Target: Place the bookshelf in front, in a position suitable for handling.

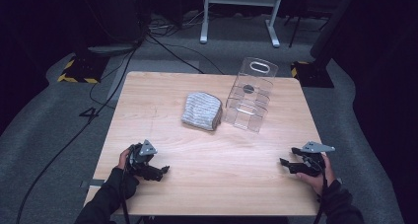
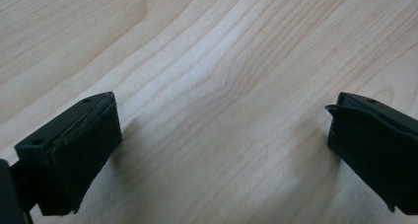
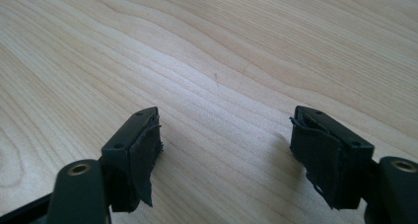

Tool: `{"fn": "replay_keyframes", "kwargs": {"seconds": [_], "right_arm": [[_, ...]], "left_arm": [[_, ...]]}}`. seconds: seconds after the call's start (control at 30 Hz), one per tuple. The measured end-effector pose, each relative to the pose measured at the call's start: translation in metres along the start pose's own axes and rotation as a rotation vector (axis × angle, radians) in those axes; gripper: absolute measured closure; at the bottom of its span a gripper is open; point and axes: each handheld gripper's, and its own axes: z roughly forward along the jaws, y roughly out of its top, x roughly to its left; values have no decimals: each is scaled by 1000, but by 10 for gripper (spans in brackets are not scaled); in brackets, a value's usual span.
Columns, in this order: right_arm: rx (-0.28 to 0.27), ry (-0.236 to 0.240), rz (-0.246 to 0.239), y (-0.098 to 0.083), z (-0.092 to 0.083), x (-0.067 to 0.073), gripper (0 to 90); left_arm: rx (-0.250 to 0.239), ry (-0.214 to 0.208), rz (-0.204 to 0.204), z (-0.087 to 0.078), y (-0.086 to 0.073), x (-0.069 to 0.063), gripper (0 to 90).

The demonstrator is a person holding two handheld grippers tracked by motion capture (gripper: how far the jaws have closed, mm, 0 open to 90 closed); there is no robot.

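A folded grey-and-white cloth (image 1: 201, 111) lies on the wooden table (image 1: 162, 91) a little beyond its middle. Right beside it stands a clear plastic rack (image 1: 249, 94) with slotted dividers. My left gripper (image 1: 165, 169) rests low over the table near the front left, jaws wide apart with bare wood between them (image 2: 224, 130). My right gripper (image 1: 286, 158) sits near the front right edge, also open and empty, its pads (image 3: 143, 155) hovering just above the wood. Both grippers are well short of the cloth and the rack.
The table's front half between the two grippers is bare wood. Beyond the table are grey carpet, black cables (image 1: 106, 86), a white frame's legs (image 1: 236, 17) and yellow-black striped stand bases (image 1: 79, 71).
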Motion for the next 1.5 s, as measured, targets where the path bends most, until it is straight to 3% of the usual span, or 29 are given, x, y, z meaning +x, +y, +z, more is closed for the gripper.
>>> {"fn": "replay_keyframes", "kwargs": {"seconds": [0.07,0.13,0.17,0.23,0.37,0.53,0.73,0.87,1.07,1.1,1.2,1.33,1.5], "right_arm": [[1,3,1,0,0,0,275],[1,3,1,0,0,0,276],[-2,0,-5,0,0,0,331],[-9,-7,-12,1,0,1,349],[-49,3,-27,7,-1,2,384],[-170,14,-39,38,-8,3,423],[-214,25,-84,66,-2,10,390],[-234,32,-110,93,7,14,371],[-268,45,-109,117,19,17,397],[-273,60,-102,122,24,19,450],[-270,47,-109,127,29,22,484],[-259,31,-122,131,37,25,505],[-265,38,-113,131,39,25,552]], "left_arm": [[1,-33,41,2,2,4,0],[1,-41,47,2,3,5,0],[2,-44,46,3,3,5,0],[2,-40,48,2,3,5,0],[0,-26,40,0,0,2,4],[-13,-19,26,-3,-3,-1,41],[-18,-43,42,-5,-3,0,70],[-35,-27,25,-1,1,1,140],[-21,-7,37,6,14,-1,180],[-29,11,66,8,20,-3,227],[-36,-25,50,13,28,-2,231],[-45,-8,76,21,38,-5,263],[-70,-16,102,32,59,-8,266]]}}
